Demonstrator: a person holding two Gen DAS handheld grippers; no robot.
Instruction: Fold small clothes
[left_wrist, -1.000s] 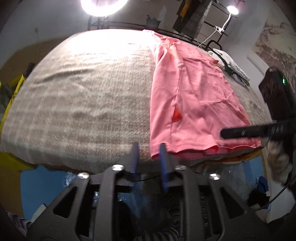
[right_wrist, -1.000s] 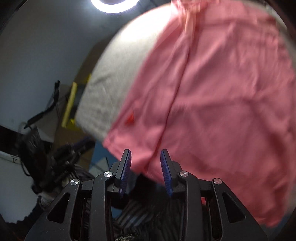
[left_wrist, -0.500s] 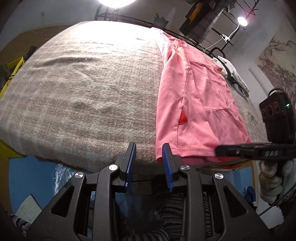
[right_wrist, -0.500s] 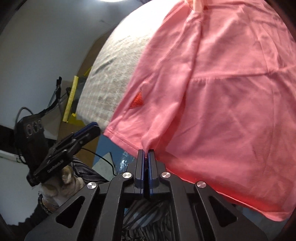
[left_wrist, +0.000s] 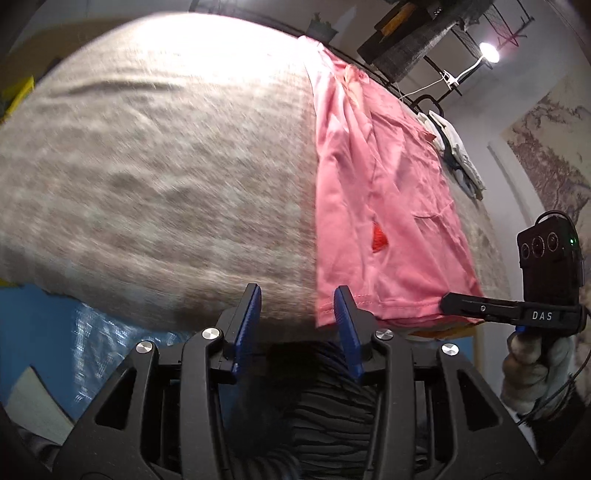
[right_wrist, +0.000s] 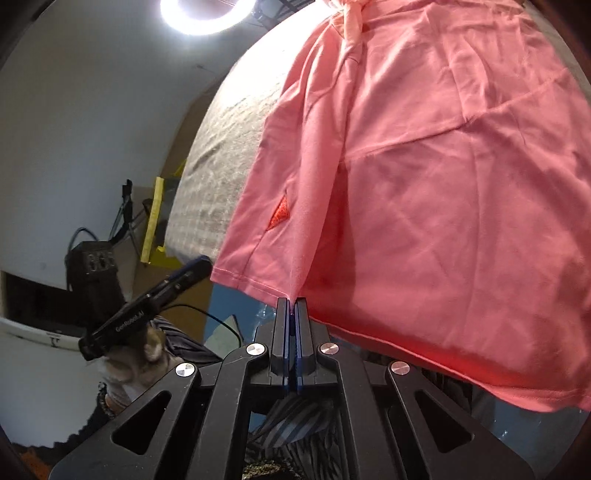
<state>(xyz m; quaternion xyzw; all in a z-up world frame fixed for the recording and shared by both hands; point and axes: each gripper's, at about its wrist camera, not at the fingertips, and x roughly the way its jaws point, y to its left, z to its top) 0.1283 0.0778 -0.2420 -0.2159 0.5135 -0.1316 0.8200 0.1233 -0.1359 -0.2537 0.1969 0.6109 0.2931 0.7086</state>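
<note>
Hem of the pink shorts (right_wrist: 424, 192), spread along the table's (left_wrist: 147, 177) near edge, was now pinched in the right tongs (right_wrist: 291, 306), closed a second earlier; left tongs (left_wrist: 297, 306) were opening, empty, just beside its other corner.

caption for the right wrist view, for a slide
Right gripper pinches the near hem of the pink garment spread on the grey blanket.

1. We see our right gripper (right_wrist: 291, 301) pinched on the pink garment's (right_wrist: 424, 184) near hem — jaws together.
2. Our left gripper (left_wrist: 297, 306) sits at that hem's left corner — jaws opening, nothing between them.
</note>
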